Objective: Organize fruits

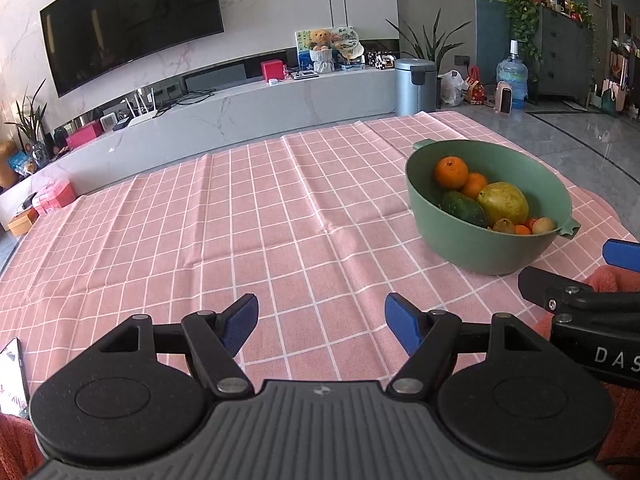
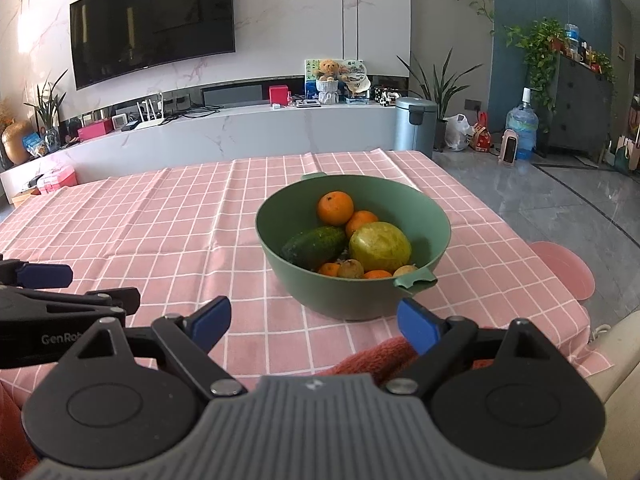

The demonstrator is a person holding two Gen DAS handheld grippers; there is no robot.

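Green bowl (image 2: pixel 352 280) standing on the pink checked cloth of the surface (image 2: pixel 168 224), right of centre and toward the near edge, just beyond the right gripper (image 2: pixel 316 322). Piled inside: two oranges (image 2: pixel 335 208) at the far side, a dark green cucumber (image 2: pixel 314 246) on the left, a large yellow-green fruit (image 2: pixel 380 247) on the right. Below these, several small fruits (image 2: pixel 351 269), orange and brownish, half hidden behind the near rim; kind and number hard to make out. Bottom of the bowl not visible at all. Right gripper spread wide, blue pads apart, nothing between them but cloth and a fold of reddish fabric (image 2: pixel 372 356), its extent cut off by the gripper body. Left gripper (image 1: pixel 322 322) likewise spread wide over bare cloth, gripping nothing, well to the left of the bowl (image 1: pixel 480 248). Each gripper only partly seen in the other's view, clipped by the frame edge. Pink round container (image 2: pixel 564 276) at the right edge of the surface, partly hidden past the cloth's edge, contents not visible. Flat object (image 1: pixel 14 376) at the far left edge of the left wrist view, mostly cut off, possibly a phone. Far behind, a wall television (image 2: pixel 152 20) and a long low counter (image 2: pixel 240 132) with small items too tiny to identify.
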